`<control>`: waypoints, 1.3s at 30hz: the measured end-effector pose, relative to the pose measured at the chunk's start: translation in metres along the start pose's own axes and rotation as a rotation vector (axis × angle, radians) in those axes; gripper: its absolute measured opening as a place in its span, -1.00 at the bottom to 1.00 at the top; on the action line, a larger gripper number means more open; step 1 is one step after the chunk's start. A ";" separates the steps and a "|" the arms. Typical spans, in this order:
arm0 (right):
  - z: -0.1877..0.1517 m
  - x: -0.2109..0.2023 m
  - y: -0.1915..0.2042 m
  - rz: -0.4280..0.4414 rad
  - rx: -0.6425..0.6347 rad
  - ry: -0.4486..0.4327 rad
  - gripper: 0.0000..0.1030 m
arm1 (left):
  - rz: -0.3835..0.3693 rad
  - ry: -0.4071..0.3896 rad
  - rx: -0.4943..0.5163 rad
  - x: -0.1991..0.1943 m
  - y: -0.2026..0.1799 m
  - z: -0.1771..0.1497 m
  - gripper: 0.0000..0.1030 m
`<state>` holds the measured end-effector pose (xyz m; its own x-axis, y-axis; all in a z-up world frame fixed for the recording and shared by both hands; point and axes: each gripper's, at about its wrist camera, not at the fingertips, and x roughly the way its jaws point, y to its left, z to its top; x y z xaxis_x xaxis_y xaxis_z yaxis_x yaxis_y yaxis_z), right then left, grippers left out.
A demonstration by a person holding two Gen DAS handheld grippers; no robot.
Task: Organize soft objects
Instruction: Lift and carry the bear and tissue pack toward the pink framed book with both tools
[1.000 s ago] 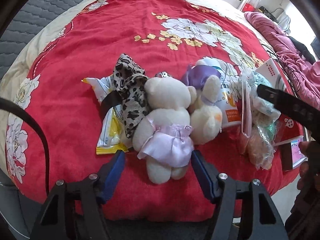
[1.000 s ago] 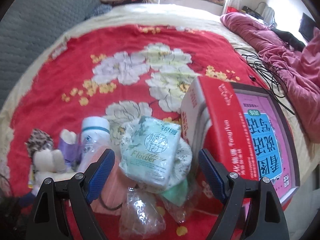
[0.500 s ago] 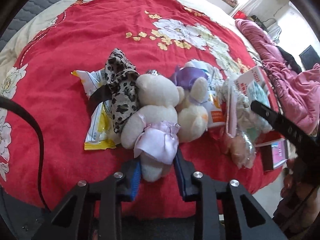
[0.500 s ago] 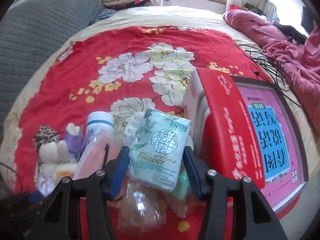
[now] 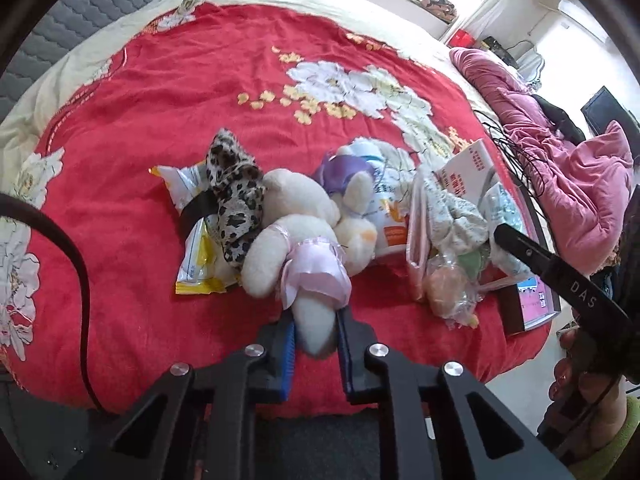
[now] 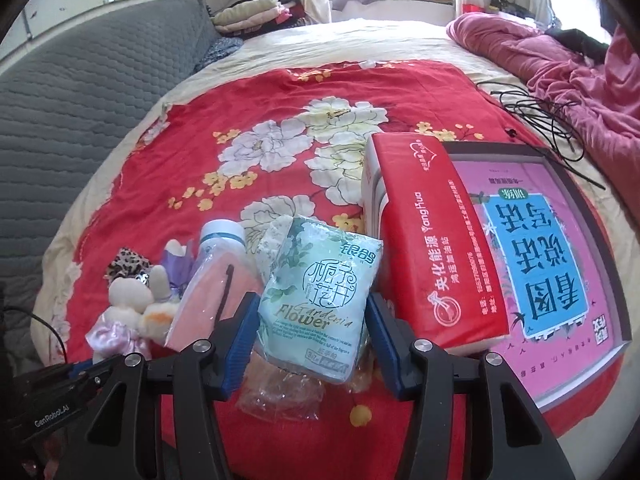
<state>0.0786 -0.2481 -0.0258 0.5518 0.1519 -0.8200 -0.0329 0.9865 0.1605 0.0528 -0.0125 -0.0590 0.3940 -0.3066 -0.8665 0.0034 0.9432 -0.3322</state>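
Note:
A cream teddy bear in a pink satin skirt lies on the red flowered blanket. My left gripper is closing, and its blue pads press on the bear's leg. The bear also shows at the lower left of the right wrist view. A pale green tissue pack printed "Flower" sits between the pads of my right gripper, which is shut on its sides. A second plush with a purple bow leans against the bear.
A leopard-print cloth and a yellow snack packet lie left of the bear. A bottle, clear plastic bags, a red box and a pink book crowd the tissue pack. Cables and a pink quilt lie at the right.
My left gripper has shut on the bear's leg and lifted a little, tilting the bear. My right gripper has shut on the tissue pack and drawn back with it.

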 end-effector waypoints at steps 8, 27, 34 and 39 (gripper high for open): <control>0.001 -0.016 0.003 0.010 -0.018 -0.023 0.07 | -0.014 -0.012 0.002 -0.012 -0.002 0.000 -0.67; 0.007 -0.055 0.008 0.050 -0.025 -0.086 0.07 | -0.034 -0.071 0.071 -0.058 -0.034 -0.001 -0.68; 0.004 -0.089 -0.010 0.058 -0.010 -0.121 0.07 | -0.046 -0.084 0.153 -0.073 -0.079 0.000 -0.68; 0.000 -0.112 -0.031 0.044 0.019 -0.143 0.07 | -0.039 -0.076 0.226 -0.076 -0.113 -0.004 -0.68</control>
<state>0.0177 -0.2958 0.0615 0.6633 0.1833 -0.7255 -0.0444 0.9775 0.2064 0.0185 -0.0958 0.0428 0.4577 -0.3407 -0.8212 0.2218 0.9382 -0.2656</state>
